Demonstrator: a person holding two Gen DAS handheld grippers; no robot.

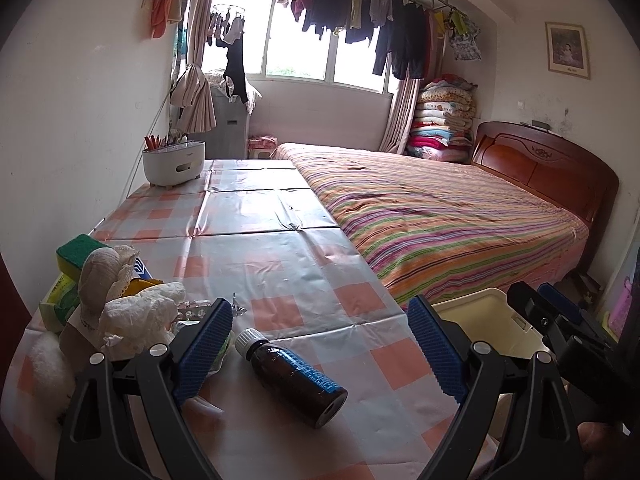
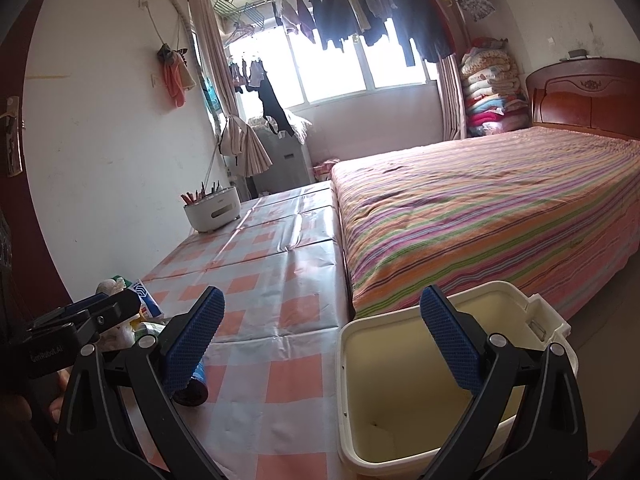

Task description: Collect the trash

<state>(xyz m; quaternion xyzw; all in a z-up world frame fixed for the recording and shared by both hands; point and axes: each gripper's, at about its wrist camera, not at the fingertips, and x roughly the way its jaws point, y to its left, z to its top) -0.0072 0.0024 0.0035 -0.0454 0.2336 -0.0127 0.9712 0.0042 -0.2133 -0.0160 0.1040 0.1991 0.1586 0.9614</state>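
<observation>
Left wrist: our left gripper [image 1: 320, 344] spread wide, holding nothing. Bottle [image 1: 294, 380] lies on its side on table [image 1: 280, 264], between fingers, untouched. Tissue wad [image 1: 140, 320] and sponge [image 1: 74, 254] piled just left. Risk we judge: round bottle rolls off as fingers close; left finger snags tissue.

Right wrist: our right gripper [image 2: 320, 344] also spread, empty, over bin [image 2: 348, 400] at table edge. Bin looks empty. Risk: bumping bin away from table.

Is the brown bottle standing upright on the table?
No, the brown bottle lies on its side on the checked tablecloth, its white cap pointing away.
</observation>
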